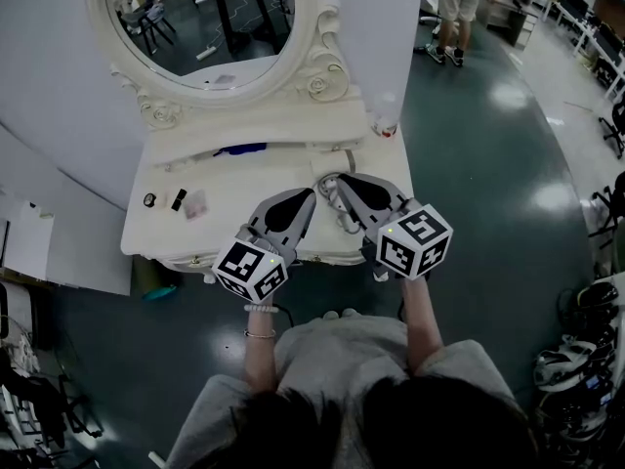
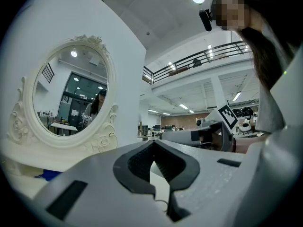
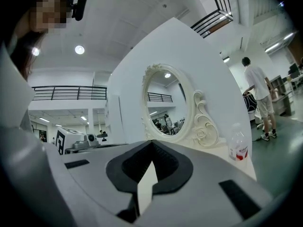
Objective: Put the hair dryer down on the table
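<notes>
Neither gripper held anything. In the left gripper view the left gripper point(image 2: 152, 144) had its jaws drawn together at the tips, with only pale tabletop showing through the notch between the dark pads. The right gripper point(image 3: 151, 146) looked the same in its own view, closed and empty. From the head view both hung side by side over the near edge of the white table point(image 1: 244, 201). The left gripper point(image 1: 309, 195) and right gripper point(image 1: 334, 184) pointed away from the person toward the oval mirror point(image 1: 210, 27), their tips close together.

What seemed to be the hair dryer point(image 1: 330, 178) was a pale rounded shape on the tabletop just at the right gripper's tips and partly under it. A thin cord point(image 1: 344, 225) curled from it toward the near edge. (The shape blended with the white table, so this was a best guess.) On that reading it lay outside both pairs of fingers, a little right of the left gripper's tips, and no pad pressed on it.

The put-down therefore looked complete. The careful finish would be to lift both grippers straight up and back toward the person, so that nothing snagged the cord. They should also stay well clear of the bottle point(image 1: 387, 117) at the far right of the table.
</notes>
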The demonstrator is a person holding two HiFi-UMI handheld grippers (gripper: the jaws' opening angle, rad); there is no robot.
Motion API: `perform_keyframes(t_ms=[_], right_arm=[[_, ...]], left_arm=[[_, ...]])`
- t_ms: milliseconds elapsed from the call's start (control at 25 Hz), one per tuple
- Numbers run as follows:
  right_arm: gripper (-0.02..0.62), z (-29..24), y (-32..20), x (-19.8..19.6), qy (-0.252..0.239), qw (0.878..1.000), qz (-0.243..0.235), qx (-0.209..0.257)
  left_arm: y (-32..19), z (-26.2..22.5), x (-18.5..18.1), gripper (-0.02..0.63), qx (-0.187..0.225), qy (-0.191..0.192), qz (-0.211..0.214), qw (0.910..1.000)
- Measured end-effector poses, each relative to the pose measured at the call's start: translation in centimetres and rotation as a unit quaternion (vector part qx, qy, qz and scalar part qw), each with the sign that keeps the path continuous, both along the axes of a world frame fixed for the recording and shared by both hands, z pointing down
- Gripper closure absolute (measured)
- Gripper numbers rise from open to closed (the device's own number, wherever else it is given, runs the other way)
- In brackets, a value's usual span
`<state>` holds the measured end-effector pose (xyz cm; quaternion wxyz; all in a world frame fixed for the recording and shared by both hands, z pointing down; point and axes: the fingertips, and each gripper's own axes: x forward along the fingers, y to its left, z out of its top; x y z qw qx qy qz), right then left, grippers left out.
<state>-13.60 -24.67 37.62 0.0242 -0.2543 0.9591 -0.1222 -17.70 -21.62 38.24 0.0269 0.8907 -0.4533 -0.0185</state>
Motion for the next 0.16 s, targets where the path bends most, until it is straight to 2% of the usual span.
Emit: perform_keyframes(t_ms=[160], right_arm=[[0.596, 0.37, -0.12, 0.10, 0.003, 1.000, -0.002, -0.002]], left_arm=[[-0.17, 0.14, 0.20, 0.601, -0.001, -0.002, 0.001, 1.0000]])
